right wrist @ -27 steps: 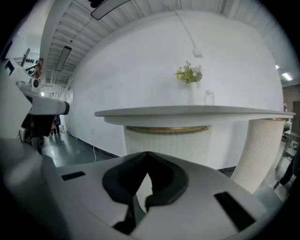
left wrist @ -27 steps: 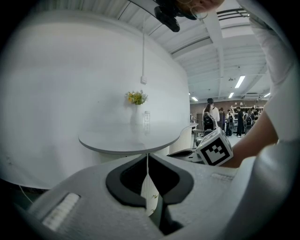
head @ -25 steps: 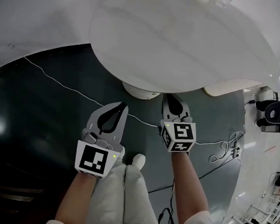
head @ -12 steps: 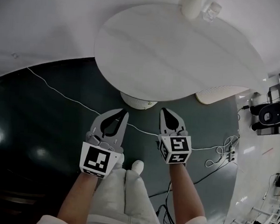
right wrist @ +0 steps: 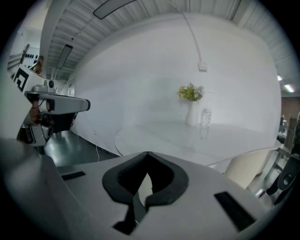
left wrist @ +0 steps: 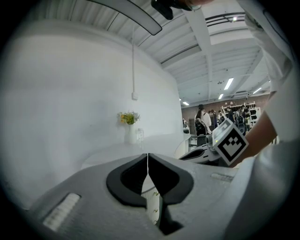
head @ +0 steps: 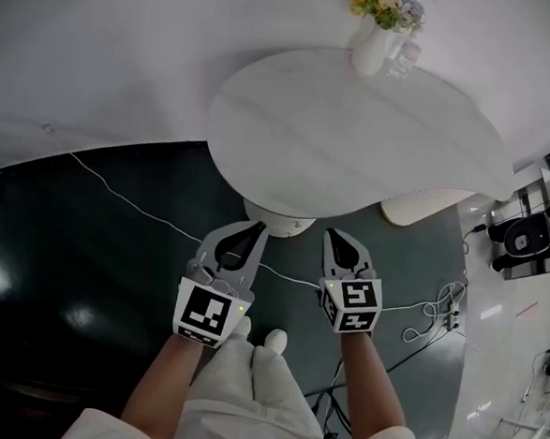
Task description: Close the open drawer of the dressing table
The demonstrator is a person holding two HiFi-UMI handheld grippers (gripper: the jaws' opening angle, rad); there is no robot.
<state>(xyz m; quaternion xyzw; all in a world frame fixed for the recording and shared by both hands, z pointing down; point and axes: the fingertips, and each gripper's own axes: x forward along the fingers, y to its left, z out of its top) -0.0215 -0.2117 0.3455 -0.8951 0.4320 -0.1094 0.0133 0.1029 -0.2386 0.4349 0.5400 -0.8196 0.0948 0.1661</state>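
Observation:
No dressing table or drawer shows in any view. A round white table (head: 356, 135) stands ahead of me against a white wall, with a white vase of flowers (head: 369, 50) and a clear glass (head: 406, 56) at its far edge. My left gripper (head: 259, 225) is held low before the table's near rim, jaws shut with nothing between them; its tips (left wrist: 148, 154) meet in the left gripper view. My right gripper (head: 332, 232) hangs beside it, also shut and empty, its tips (right wrist: 148, 153) closed. The vase (right wrist: 191, 114) appears beyond them.
The table's ribbed pedestal (head: 279, 222) stands just past the gripper tips. A white cable (head: 135, 204) crosses the dark floor. A power strip (head: 456, 311), a ribbed white object (head: 427, 201) and black equipment (head: 527, 236) lie to the right. People stand far off (left wrist: 202, 119).
The table has slid farther away in the head view and the vase has come fully into sight. Both grippers sit lower in the frame, still shut.

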